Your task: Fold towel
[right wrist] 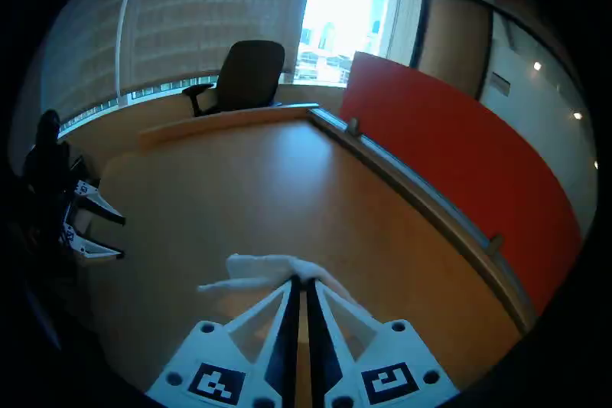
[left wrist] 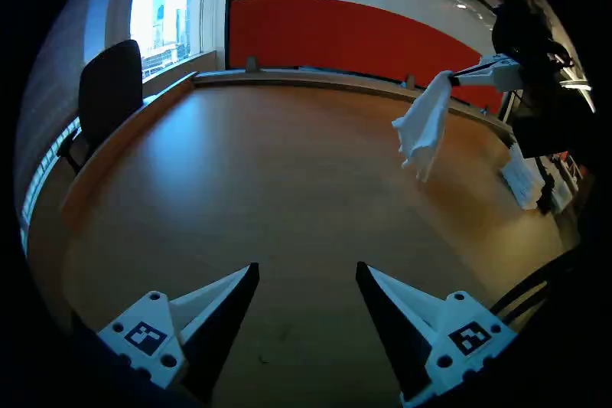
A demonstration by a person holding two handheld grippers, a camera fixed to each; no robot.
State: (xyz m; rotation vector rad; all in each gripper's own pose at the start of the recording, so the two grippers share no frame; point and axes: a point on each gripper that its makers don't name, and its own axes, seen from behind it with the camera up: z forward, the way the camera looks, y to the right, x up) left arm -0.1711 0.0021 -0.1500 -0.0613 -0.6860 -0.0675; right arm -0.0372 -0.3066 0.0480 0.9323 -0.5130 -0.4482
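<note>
White towel (left wrist: 422, 128) hung by one edge from the right tool (right wrist: 304, 283), whose fingers were pressed together on the cloth at their tips. Its long axis ran downward from that pinch toward the wooden counter (left wrist: 252, 178); whether the lower end touched the wood could not be told. The left tool (left wrist: 306, 266) was spread and empty, low over the counter, with the towel well ahead of it and off to its right. Judgement: the left tool was the free one, and would need to travel forward and rightward to take a dangling corner.
</note>
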